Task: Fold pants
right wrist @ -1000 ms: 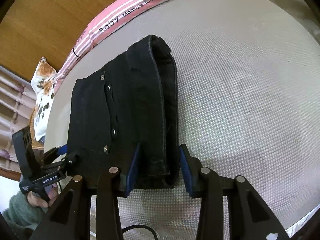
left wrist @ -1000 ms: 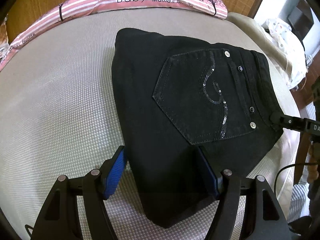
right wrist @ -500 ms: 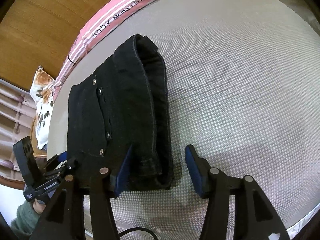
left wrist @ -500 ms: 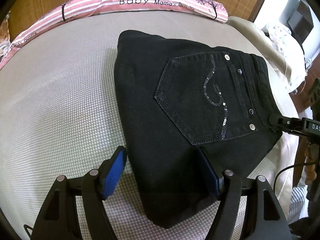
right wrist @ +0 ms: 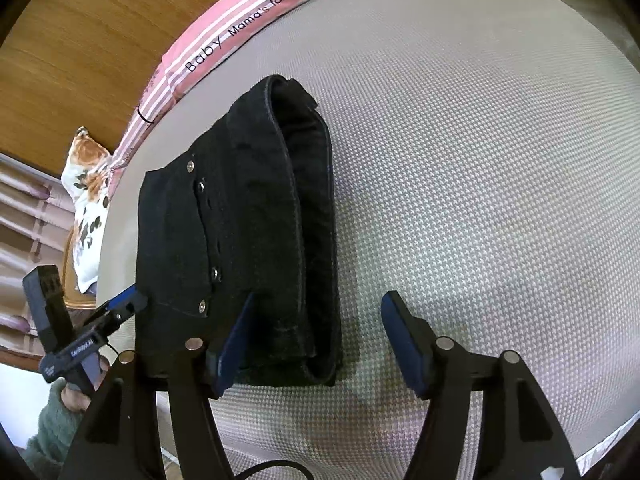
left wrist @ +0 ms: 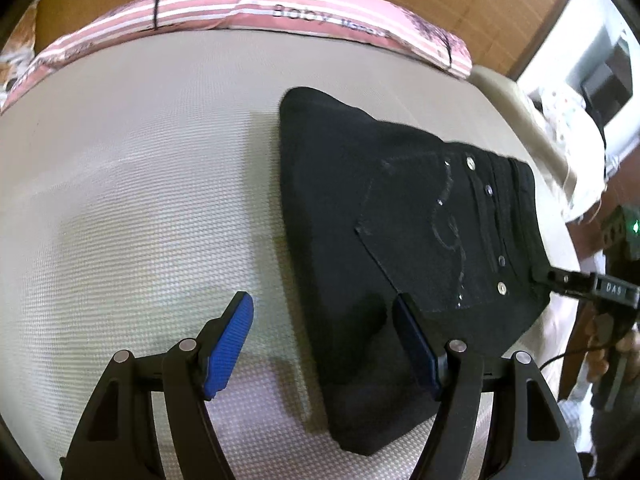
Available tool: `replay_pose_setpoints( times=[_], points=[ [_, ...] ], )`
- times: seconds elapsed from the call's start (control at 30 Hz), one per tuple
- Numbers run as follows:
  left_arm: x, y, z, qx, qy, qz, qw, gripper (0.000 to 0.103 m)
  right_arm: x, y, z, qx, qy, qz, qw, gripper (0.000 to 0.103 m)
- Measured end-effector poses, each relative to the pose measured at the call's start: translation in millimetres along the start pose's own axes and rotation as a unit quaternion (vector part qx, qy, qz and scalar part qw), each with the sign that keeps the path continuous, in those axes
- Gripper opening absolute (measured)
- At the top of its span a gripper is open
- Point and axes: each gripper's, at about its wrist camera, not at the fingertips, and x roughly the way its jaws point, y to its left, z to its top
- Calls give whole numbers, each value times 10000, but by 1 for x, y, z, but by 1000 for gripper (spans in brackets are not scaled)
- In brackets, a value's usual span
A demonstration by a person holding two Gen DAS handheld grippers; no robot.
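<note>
Both tools are off the cloth now. A second ago the right tool [right wrist: 316, 340] was pinched on the folded edge of the pants [right wrist: 240, 220]; half a second ago it had let go, and now its pads gape wide. The left tool [left wrist: 324, 344] has been spread throughout, and here it has slid toward the left of its frame, so the pants [left wrist: 400, 240] sit right of centre, though this frame is blurred. That reads to me as the fold being done and the hands pulling away.

In the right wrist view the pants lie as a thick stack on the bed [right wrist: 480, 160], running from the upper middle down to the lower middle. The stack's near end sits between the pads, hard against the left one; the right pad stands over bare mattress. In the left wrist view the right pad overlaps the near corner of the pants, possibly touching; the left pad hangs over the bed. The pocket faces up.
</note>
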Motion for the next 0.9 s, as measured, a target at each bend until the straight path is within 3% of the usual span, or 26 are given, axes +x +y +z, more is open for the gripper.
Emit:
replay_pose_setpoints(
  times=[0.2, 0.37, 0.9],
  points=[
    [5, 10, 4, -232, 129, -314, 9992, 72, -2, -4, 8, -9, -58, 156, 9999, 62],
    [13, 12, 6, -485, 308, -816, 9950, 72, 0, -16, 14, 156, -52, 687, 9975, 62],
    [34, 21, 28, -787, 365, -1396, 9864, 72, 20, -28, 35, 21, 241, 1524, 9880, 63]
  ],
)
